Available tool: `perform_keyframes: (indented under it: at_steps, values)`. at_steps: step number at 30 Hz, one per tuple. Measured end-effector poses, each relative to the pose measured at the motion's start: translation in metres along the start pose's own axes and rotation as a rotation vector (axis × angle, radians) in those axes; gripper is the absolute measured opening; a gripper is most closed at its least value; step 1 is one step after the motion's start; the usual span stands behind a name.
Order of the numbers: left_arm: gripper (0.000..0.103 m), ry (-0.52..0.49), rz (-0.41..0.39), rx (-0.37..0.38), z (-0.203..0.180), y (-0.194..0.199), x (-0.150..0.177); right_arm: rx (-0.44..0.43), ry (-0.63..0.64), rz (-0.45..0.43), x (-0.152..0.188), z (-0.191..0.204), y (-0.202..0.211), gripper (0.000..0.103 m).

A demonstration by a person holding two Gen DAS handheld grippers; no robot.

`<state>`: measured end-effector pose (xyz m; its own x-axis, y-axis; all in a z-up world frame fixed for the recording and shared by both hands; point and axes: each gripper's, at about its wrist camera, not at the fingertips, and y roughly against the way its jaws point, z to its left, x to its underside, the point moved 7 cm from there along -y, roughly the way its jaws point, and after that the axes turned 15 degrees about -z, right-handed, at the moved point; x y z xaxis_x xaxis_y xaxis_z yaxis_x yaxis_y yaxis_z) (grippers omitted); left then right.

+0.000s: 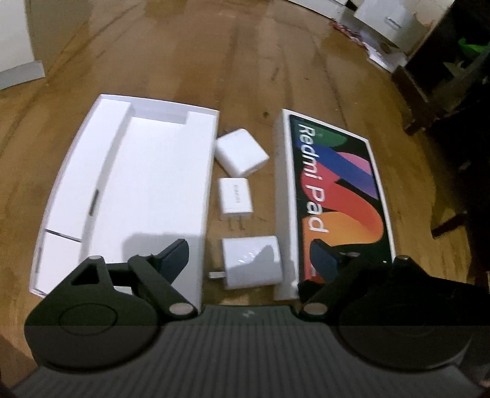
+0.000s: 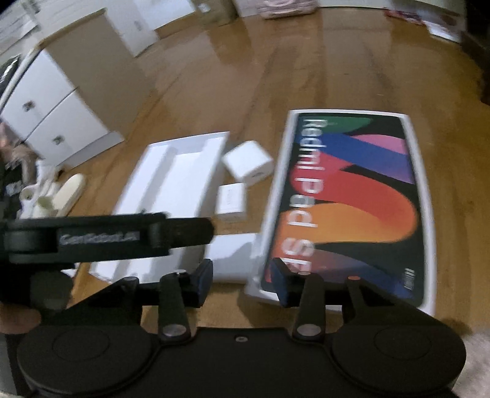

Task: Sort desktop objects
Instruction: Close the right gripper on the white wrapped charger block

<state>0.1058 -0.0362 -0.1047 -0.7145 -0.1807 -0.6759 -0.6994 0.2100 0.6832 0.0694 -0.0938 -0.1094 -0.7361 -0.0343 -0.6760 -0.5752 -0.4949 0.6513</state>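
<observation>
Three white chargers lie in a column on the wooden floor: a far one (image 1: 242,156), a middle one (image 1: 234,199) and a near one (image 1: 254,266). An open white box tray (image 1: 92,171) lies to their left, and a colourful Redmi Pad lid (image 1: 340,189) to their right. My left gripper (image 1: 248,258) is open wide, with the near charger showing between its fingers, untouched. My right gripper (image 2: 243,278) stands narrowly open over the lid's near left corner (image 2: 257,290), with nothing pressed between its pads. The left gripper's body (image 2: 107,235) crosses the right wrist view above the tray (image 2: 171,189).
White drawer cabinets (image 2: 52,113) stand at the left, with cream items (image 2: 61,193) on the floor before them. Dark furniture (image 1: 444,76) stands at the right. White boxes (image 1: 382,24) sit far back. A hand (image 2: 15,318) shows at the left edge.
</observation>
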Motion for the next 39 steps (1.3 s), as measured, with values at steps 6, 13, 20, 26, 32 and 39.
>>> perform_keyframes:
  at_steps: [6, 13, 20, 26, 32, 39]
  values:
    - [0.086, -0.059, -0.084, -0.052, 0.014, 0.01, -0.018, -0.019, 0.072, 0.047, 0.005, 0.024, -0.03, 0.043]
    - [0.086, 0.018, 0.027, -0.087, 0.042, 0.003, -0.003, 0.008, 0.041, 0.07, 0.008, 0.021, -0.045, 0.044]
    - [0.086, -0.005, -0.004, -0.11, 0.041, 0.001, -0.006, 0.084, 0.075, 0.084, 0.011, 0.016, -0.058, 0.051]
    - [0.086, -0.015, -0.022, -0.105, 0.038, -0.005, -0.011, 0.135, 0.118, 0.121, 0.007, 0.017, -0.068, 0.053]
    - [0.086, -0.015, -0.013, -0.088, 0.043, -0.01, -0.023, 0.165, 0.099, 0.158, 0.012, 0.014, -0.077, 0.068]
    - [0.086, -0.019, -0.019, -0.108, 0.05, -0.008, -0.025, 0.173, 0.118, 0.17, 0.014, 0.023, -0.087, 0.07]
